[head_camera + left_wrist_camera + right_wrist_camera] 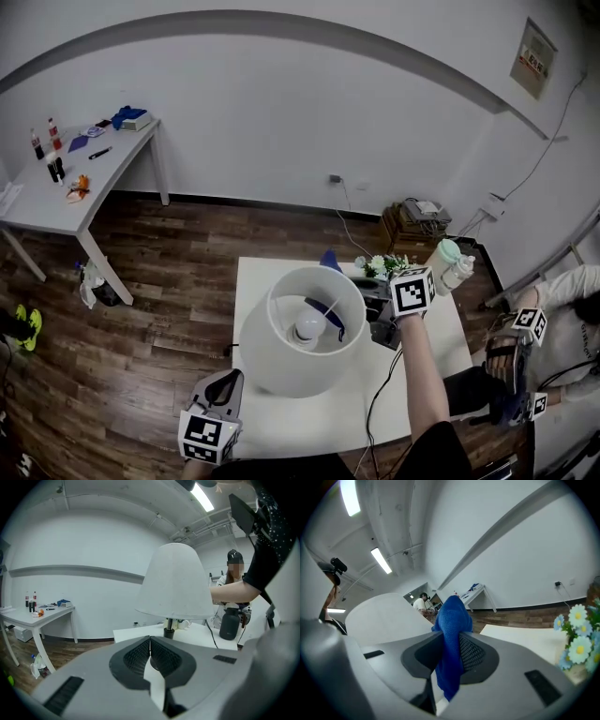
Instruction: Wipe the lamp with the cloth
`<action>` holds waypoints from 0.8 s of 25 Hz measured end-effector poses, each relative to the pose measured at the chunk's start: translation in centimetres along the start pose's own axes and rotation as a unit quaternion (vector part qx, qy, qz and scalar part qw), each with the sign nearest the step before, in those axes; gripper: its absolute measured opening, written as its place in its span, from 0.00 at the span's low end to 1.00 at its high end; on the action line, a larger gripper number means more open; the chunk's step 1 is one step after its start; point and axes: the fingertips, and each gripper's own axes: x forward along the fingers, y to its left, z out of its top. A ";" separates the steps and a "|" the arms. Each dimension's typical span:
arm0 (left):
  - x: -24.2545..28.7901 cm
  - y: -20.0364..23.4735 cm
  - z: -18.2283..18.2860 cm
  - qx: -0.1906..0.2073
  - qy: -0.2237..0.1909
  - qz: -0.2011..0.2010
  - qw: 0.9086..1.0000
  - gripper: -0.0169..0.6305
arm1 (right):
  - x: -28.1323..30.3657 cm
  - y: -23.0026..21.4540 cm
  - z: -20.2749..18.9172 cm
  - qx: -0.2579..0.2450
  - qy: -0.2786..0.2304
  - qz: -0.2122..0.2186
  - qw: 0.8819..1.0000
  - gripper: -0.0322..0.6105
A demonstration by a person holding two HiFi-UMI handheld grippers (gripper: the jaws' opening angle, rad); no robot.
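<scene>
A white table lamp with a broad shade [314,361] and a lit-looking bulb [309,326] stands mid-table. My right gripper [373,311] is at the shade's right rim, shut on a blue cloth [452,620] that sticks up between the jaws. The cloth [330,261] shows behind the shade in the head view. The shade [386,616] lies just left of the right jaws. My left gripper [227,377] is low at the shade's near left, jaws shut with nothing between them. It [150,641] points at the shade [176,583] and the lamp foot [169,632], apart from both.
The white table [281,427] also bears flowers [380,265], a pale bottle [450,262], a black flask [229,623] and the lamp's cable [380,394]. Another person with grippers [525,347] sits at the right. A white desk [75,183] stands far left.
</scene>
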 end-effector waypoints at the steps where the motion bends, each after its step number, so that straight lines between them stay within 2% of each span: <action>1: 0.1 0.0 0.3 0.001 -0.001 0.000 1.000 0.04 | 0.0 -0.3 0.0 0.002 0.004 -0.003 1.000 0.19; 4: 0.4 0.6 0.6 0.002 0.001 0.007 1.000 0.04 | -0.4 0.8 2.6 -0.007 -0.028 0.026 0.999 0.19; 7: 0.5 1.2 0.3 0.005 0.011 0.015 1.000 0.04 | -0.8 4.8 7.9 -0.044 -0.071 0.104 0.991 0.19; 9: 0.8 1.6 0.9 0.013 0.015 0.017 1.000 0.04 | -0.4 8.1 10.7 -0.084 -0.065 0.162 0.981 0.19; 14: 2.3 4.0 4.0 0.039 0.020 0.033 0.999 0.04 | 3.3 12.8 13.0 -0.164 0.042 0.250 0.953 0.19; 17: 2.9 5.0 5.5 0.045 0.013 0.038 0.998 0.04 | 5.0 13.2 11.7 -0.161 0.111 0.300 0.934 0.19; 20: 2.9 5.3 5.6 0.044 0.011 0.045 0.998 0.04 | 6.2 13.3 9.5 -0.153 0.160 0.342 0.913 0.19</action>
